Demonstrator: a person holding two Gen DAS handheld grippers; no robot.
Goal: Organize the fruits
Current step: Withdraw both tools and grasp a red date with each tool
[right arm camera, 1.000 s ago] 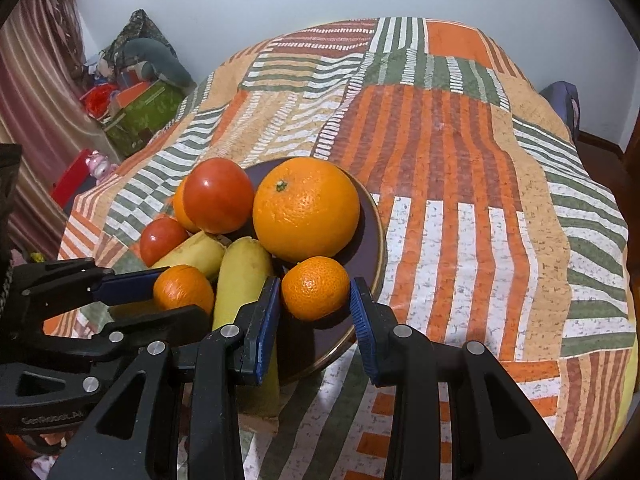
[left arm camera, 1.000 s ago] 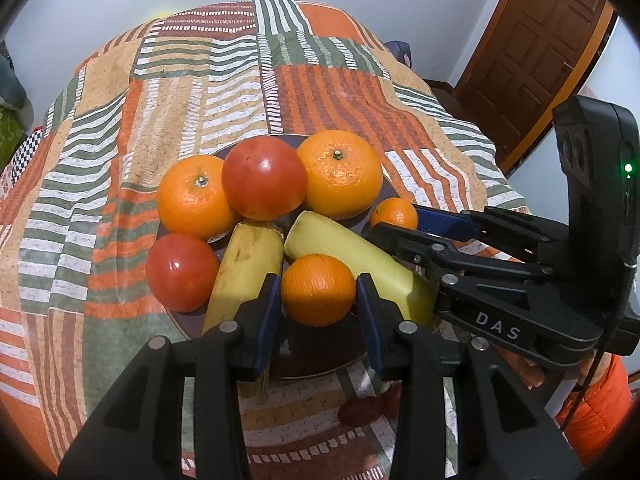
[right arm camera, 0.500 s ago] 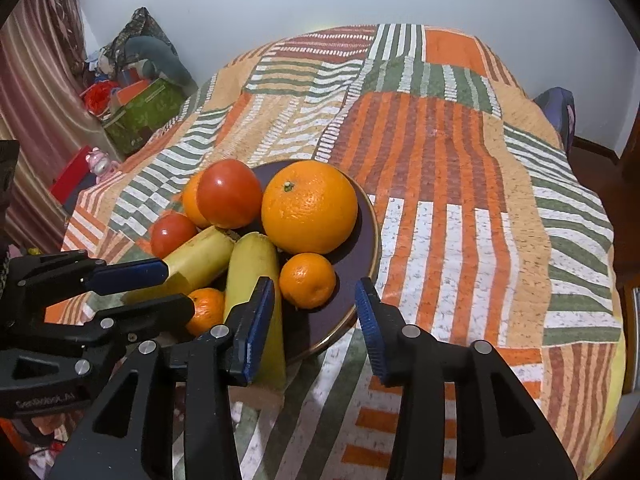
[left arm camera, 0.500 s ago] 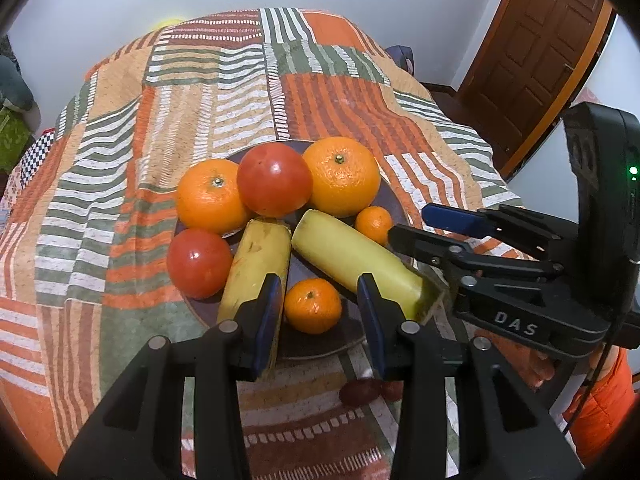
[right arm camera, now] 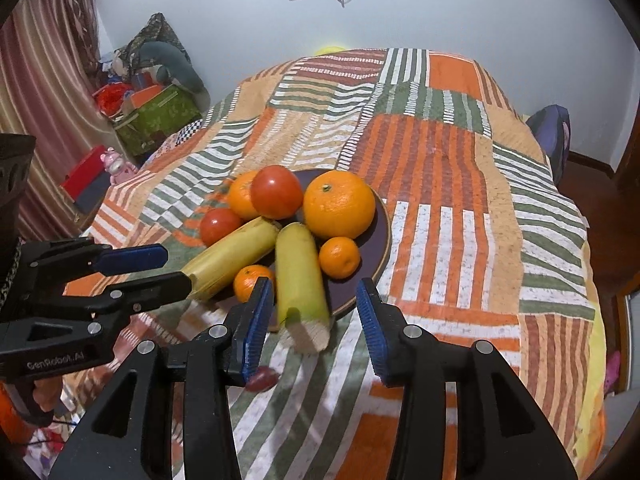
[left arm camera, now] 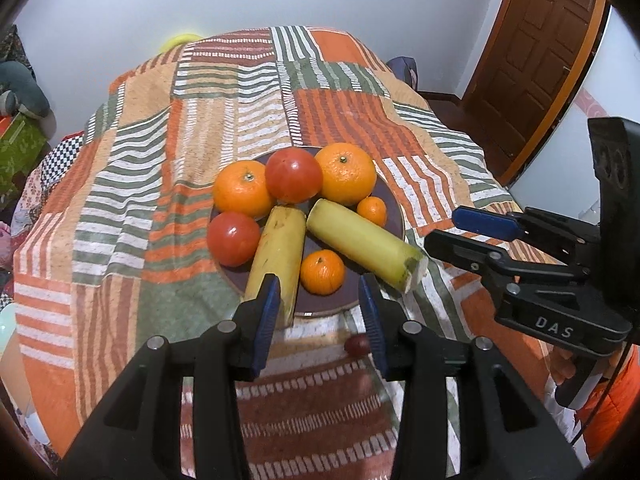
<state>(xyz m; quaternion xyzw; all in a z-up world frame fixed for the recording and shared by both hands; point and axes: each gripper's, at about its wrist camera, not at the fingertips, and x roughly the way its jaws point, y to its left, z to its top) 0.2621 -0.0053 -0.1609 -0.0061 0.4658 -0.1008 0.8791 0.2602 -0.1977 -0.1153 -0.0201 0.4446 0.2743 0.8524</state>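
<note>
A dark round plate (left arm camera: 394, 216) (right arm camera: 384, 232) on the patchwork bedspread holds two large oranges (left arm camera: 347, 174) (right arm camera: 339, 205), two red tomatoes (left arm camera: 293, 176) (right arm camera: 277, 192), two yellow banana pieces (left arm camera: 364, 245) (right arm camera: 299, 276) and two small mandarins (left arm camera: 322, 272) (right arm camera: 339, 257). My left gripper (left arm camera: 318, 316) is open and empty, just in front of the plate. My right gripper (right arm camera: 316, 316) is open and empty, at the plate's near edge. A small dark red fruit (left arm camera: 357, 344) (right arm camera: 262, 378) lies on the cloth off the plate.
The bedspread (left arm camera: 240, 92) covers a rounded bed that drops off at the sides. A wooden door (left arm camera: 536, 52) stands to the right. Boxes and clutter (right arm camera: 156, 108) sit on the floor to the left.
Both grippers have pulled back from the plate. The left let go of the mandarin between its fingers, the right drew away from its mandarin. Both fruits now rest on the plate.
</note>
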